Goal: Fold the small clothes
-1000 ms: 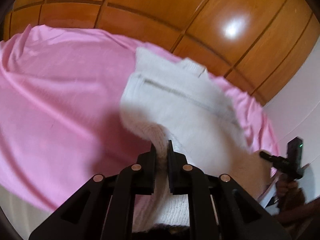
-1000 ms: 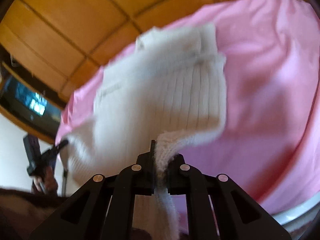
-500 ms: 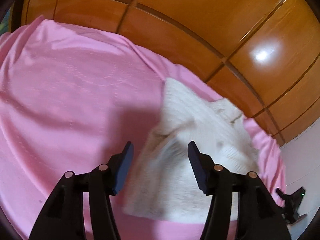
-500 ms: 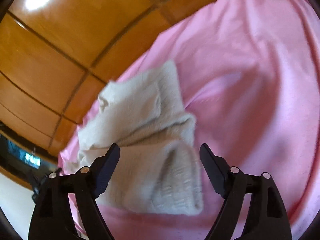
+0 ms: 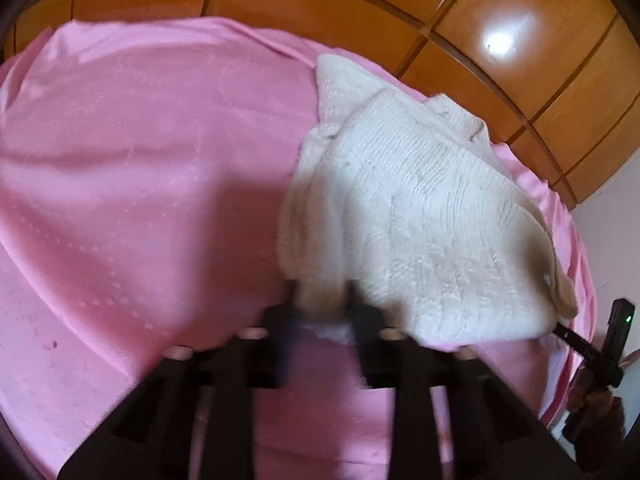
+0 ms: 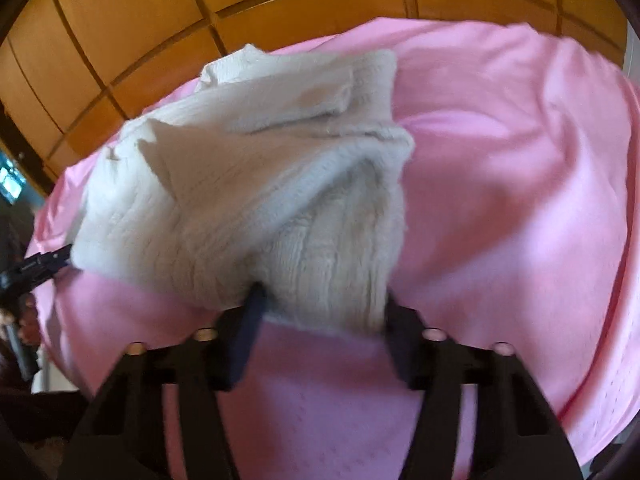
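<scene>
Left tongs (image 5: 322,300) and right tongs (image 6: 320,300) closing — white knit garment (image 5: 420,216) between both, on pink sheet (image 5: 140,160)

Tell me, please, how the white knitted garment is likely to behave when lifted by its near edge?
Probably floppy: the white knitted garment already lies bunched in soft folds on the pink sheet. Likely light yet bulky, given its thick ribbed knit. Its fuzzy surface should grip rather than slip.

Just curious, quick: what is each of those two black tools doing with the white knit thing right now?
Left tool: closing on the near edge of the white knit garment.
Right tool: closing, knit bunched between its fingers.
</scene>
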`<state>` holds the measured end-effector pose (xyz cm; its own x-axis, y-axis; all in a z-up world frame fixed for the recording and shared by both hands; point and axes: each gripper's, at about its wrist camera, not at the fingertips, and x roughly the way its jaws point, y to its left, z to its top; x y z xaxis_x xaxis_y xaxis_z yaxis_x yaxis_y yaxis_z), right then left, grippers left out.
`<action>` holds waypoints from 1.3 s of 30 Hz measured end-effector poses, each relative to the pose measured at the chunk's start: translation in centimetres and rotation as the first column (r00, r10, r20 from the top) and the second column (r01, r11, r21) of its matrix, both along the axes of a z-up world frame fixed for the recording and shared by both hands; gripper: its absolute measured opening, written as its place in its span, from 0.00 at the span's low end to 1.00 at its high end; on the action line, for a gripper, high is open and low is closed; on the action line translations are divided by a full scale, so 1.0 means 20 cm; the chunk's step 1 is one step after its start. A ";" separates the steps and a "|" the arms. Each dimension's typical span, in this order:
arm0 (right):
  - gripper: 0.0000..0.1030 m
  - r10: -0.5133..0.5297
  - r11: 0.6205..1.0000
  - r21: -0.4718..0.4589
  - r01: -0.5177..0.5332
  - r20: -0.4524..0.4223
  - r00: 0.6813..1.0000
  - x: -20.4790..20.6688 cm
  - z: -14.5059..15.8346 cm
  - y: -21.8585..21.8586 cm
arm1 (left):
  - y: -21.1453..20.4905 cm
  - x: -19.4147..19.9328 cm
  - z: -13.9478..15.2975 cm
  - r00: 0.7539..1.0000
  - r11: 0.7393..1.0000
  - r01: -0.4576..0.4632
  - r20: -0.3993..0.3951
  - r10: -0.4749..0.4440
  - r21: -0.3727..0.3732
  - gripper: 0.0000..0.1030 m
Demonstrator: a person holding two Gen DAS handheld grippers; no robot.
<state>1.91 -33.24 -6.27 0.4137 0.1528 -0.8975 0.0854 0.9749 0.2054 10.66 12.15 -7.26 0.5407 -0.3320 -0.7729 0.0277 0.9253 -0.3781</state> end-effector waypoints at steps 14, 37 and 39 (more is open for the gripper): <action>0.10 -0.014 0.993 0.116 0.011 0.024 1.000 -0.24 0.27 -0.12 | 0.10 -0.43 0.16 1.000 0.994 0.013 0.009 -0.012 -0.105 0.10; 0.47 0.563 0.719 -0.472 -0.510 -0.035 0.826 -0.20 0.21 0.30 | 0.00 -0.19 0.17 0.995 0.995 0.086 0.053 -0.088 0.040 0.51; 0.26 0.547 0.755 -0.410 -0.512 -0.036 0.836 -0.13 0.20 0.28 | -0.04 -0.15 0.17 0.992 0.993 0.111 0.053 -0.113 0.045 0.49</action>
<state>-0.71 -27.56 -2.22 0.4452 0.0175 -0.8953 -0.4679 0.8570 -0.2160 7.74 11.36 -3.94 0.5445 -0.3611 -0.7571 0.1521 0.9301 -0.3343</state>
